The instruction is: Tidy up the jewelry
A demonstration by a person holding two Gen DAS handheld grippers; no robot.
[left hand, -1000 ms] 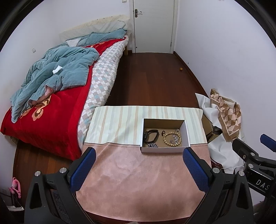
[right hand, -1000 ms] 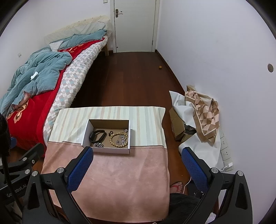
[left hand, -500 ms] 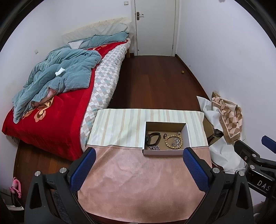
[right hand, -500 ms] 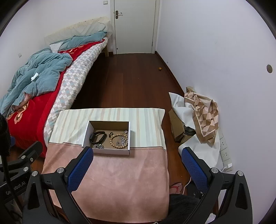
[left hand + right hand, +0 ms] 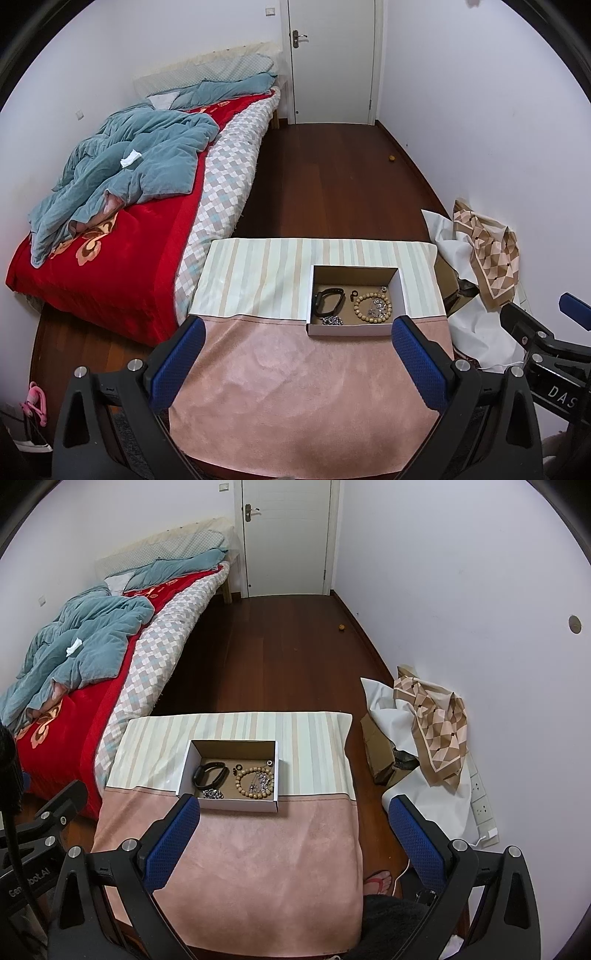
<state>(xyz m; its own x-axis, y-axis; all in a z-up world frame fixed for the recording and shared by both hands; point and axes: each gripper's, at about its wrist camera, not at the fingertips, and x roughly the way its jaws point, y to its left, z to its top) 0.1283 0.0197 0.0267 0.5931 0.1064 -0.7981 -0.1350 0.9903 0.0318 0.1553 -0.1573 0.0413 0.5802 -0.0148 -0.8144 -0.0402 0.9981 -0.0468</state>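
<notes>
One cardboard box [image 5: 354, 300], open-topped, white outside, brown inside, sits on the table [image 5: 303, 387] right of centre, straddling the seam where the striped cloth [image 5: 258, 280] at the far half meets the pink cloth at the near half. The jewelry is all inside it.

Contents, counted:
- one black band [image 5: 327, 298], looped, left half of the box
- one wooden bead bracelet [image 5: 371, 306], right half, lying flat
- one cluster of small silver pieces [image 5: 376, 307] inside the bracelet's ring; separate count not readable
- one silver chain heap [image 5: 331, 320] in the near left corner, just beside the black band
- one small dark ring [image 5: 238, 766] between band and bracelet
- one small silver ring [image 5: 269, 763] at the far right corner

Left gripper [image 5: 297, 341]: fingers spread wide, nothing between them, held above the near pink half of the table, short of the box. Right gripper [image 5: 293, 821]: fingers likewise wide apart and empty, box near its left fingertip in its own view, apart from it.

Outward: a bed [image 5: 122, 229] with one red cover and one rumpled teal quilt [image 5: 136, 166] to the left. Dark wooden floor [image 5: 325, 184] beyond the table. One white door [image 5: 332, 59], closed, at the far wall. Right of the table, against the wall, a heap of white cloth with one tan patterned cloth [image 5: 487, 254] on top. One foot in a red sandal [image 5: 378, 880] shows near the table's right edge.
</notes>
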